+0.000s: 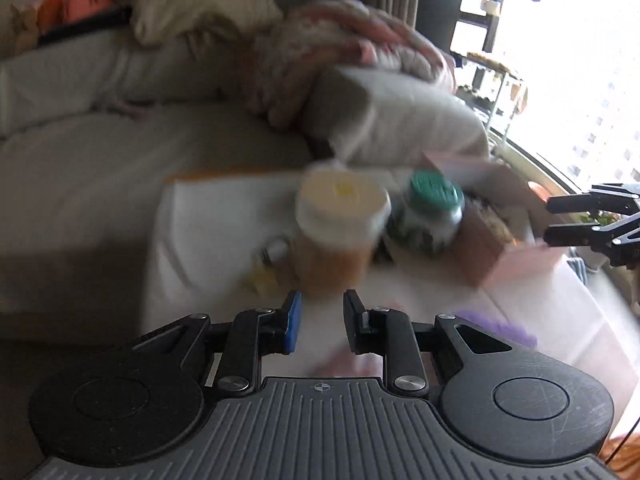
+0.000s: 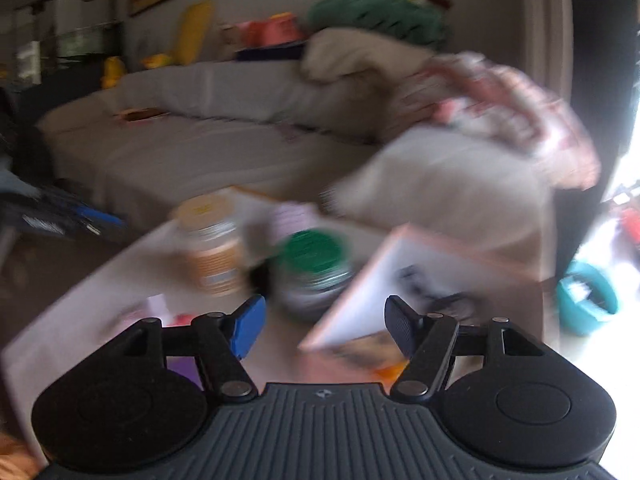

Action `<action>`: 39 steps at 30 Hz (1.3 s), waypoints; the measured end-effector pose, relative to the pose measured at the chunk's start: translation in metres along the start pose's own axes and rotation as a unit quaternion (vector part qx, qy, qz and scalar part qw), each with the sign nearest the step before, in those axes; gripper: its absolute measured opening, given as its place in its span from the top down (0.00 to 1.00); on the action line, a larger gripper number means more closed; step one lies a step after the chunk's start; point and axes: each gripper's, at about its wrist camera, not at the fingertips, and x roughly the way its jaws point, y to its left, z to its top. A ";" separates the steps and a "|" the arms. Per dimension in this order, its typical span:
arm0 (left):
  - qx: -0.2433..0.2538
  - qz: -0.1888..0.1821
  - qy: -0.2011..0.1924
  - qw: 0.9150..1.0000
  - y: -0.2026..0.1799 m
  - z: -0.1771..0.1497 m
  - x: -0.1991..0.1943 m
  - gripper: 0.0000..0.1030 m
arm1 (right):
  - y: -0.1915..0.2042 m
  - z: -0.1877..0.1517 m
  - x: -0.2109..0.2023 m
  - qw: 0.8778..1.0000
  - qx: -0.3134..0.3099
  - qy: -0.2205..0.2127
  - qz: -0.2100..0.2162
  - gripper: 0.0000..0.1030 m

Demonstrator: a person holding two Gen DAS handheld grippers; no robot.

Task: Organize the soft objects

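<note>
Left hand-held gripper [image 1: 322, 320] sits narrow and empty at bottom centre; right hand-held gripper [image 2: 324, 326] is wide, nothing between its jaws. Both frames blurred. Grey cushion [image 1: 400, 120] lies up and right of centre, beyond the jars [image 1: 344, 216] on the counter [image 1: 208, 232], long axis slanting lower right. Right gripper looks nearer. Pink blanket [image 1: 340, 36] is draped behind it.
</note>
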 end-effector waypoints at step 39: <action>0.031 -0.053 0.021 0.998 -0.031 -0.022 0.075 0.86 | 0.061 -0.067 0.006 0.997 -0.071 0.025 0.003 0.36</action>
